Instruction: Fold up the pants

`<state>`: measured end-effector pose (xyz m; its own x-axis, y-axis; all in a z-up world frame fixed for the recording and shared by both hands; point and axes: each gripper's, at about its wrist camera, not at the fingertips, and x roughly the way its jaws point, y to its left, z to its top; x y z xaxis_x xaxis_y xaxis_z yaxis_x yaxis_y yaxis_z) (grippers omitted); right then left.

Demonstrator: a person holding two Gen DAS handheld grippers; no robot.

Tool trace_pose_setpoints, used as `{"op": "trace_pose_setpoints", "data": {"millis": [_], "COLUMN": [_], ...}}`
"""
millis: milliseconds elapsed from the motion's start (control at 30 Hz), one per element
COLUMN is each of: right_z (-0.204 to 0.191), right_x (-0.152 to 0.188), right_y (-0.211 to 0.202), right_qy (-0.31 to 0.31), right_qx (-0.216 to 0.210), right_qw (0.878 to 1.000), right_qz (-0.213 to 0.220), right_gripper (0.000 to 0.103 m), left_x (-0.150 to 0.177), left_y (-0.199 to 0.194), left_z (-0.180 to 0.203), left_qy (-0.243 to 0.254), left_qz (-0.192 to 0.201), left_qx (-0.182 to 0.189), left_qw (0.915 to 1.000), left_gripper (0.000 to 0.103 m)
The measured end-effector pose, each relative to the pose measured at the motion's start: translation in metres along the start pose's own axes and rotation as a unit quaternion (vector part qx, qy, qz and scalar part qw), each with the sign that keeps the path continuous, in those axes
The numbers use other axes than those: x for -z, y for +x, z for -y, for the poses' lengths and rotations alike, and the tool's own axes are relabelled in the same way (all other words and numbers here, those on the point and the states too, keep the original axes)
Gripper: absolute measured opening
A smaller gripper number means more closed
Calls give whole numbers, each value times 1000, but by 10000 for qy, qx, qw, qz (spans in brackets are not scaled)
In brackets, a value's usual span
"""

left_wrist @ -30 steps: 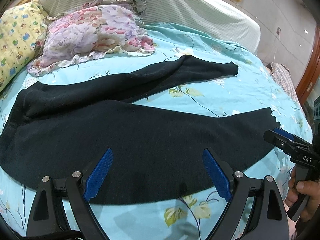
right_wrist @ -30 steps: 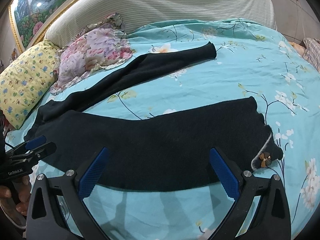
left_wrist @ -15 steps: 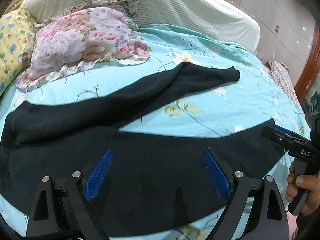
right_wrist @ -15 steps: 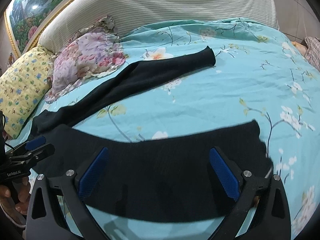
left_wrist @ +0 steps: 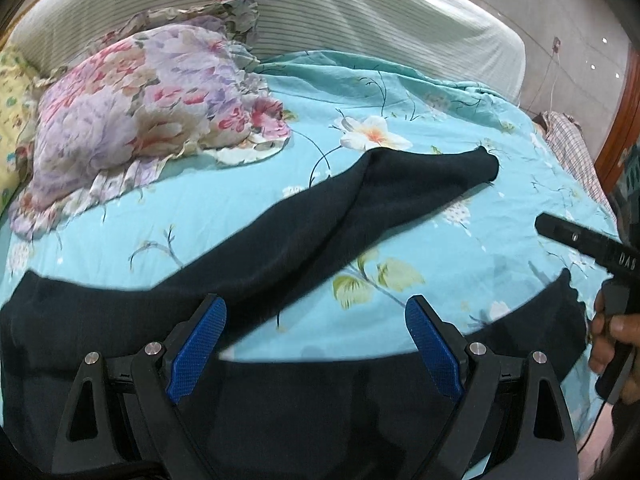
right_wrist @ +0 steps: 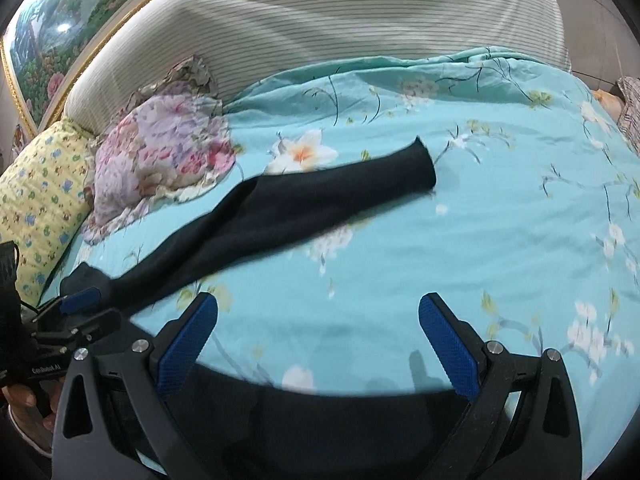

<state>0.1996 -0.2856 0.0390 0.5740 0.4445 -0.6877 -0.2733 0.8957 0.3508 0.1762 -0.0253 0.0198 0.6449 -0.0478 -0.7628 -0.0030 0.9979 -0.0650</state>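
Observation:
Black pants [left_wrist: 320,236] lie spread on the turquoise flowered bed cover [left_wrist: 460,168], legs apart in a V. The far leg [right_wrist: 304,208] runs up to a cuff at mid-bed. The near leg [right_wrist: 340,416] lies under both grippers along the front edge. My left gripper [left_wrist: 316,344] is open and empty above the near leg, close to the crotch. My right gripper [right_wrist: 318,342] is open and empty above the bare cover between the legs; it also shows in the left wrist view [left_wrist: 576,240]. The left gripper shows at the left of the right wrist view [right_wrist: 76,312].
A pink and purple flowered pillow [left_wrist: 132,120] and a yellow patterned pillow [right_wrist: 36,200] lie at the head of the bed. A striped headboard [right_wrist: 340,28] stands behind them. Checked cloth [left_wrist: 572,148] lies off the bed's right side.
Both grippers have moved forward over the near leg toward the middle of the bed, so the far leg looks closer. Both stay open and empty. The pants have not visibly moved.

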Motion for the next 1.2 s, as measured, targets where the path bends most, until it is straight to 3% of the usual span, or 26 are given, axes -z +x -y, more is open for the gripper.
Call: {"op": "trace_pose_setpoints", "data": {"millis": [400, 767, 967, 1067, 1100, 1133, 1200], "right_z": [44, 78, 95, 93, 92, 92, 91], "right_x": [-66, -114, -128, -128, -128, -127, -125], "right_y": [38, 84, 115, 125, 126, 126, 123], "right_qy": [423, 547, 695, 592, 584, 572, 502], "right_qx": [-101, 64, 74, 57, 26, 10, 107], "right_qw": [9990, 9982, 9960, 9958, 9957, 9957, 9964], "right_qz": [-79, -237, -555, -695, -720, -735, -677], "right_gripper": [101, 100, 78, 56, 42, 35, 22], "left_x": [-46, -76, -81, -81, -81, -81, -82], "left_y": [47, 103, 132, 140, 140, 141, 141], "left_z": [3, 0, 5, 6, 6, 5, 5], "left_qy": [382, 495, 616, 600, 597, 579, 529], "left_qz": [-257, -683, -964, -1050, -1054, -1059, -1089], "left_qx": [-111, 157, 197, 223, 241, 291, 420], "left_qw": [9989, 9963, 9932, 9924, 9923, 9923, 9918], "left_gripper": [92, 92, 92, 91, 88, 86, 70]}}
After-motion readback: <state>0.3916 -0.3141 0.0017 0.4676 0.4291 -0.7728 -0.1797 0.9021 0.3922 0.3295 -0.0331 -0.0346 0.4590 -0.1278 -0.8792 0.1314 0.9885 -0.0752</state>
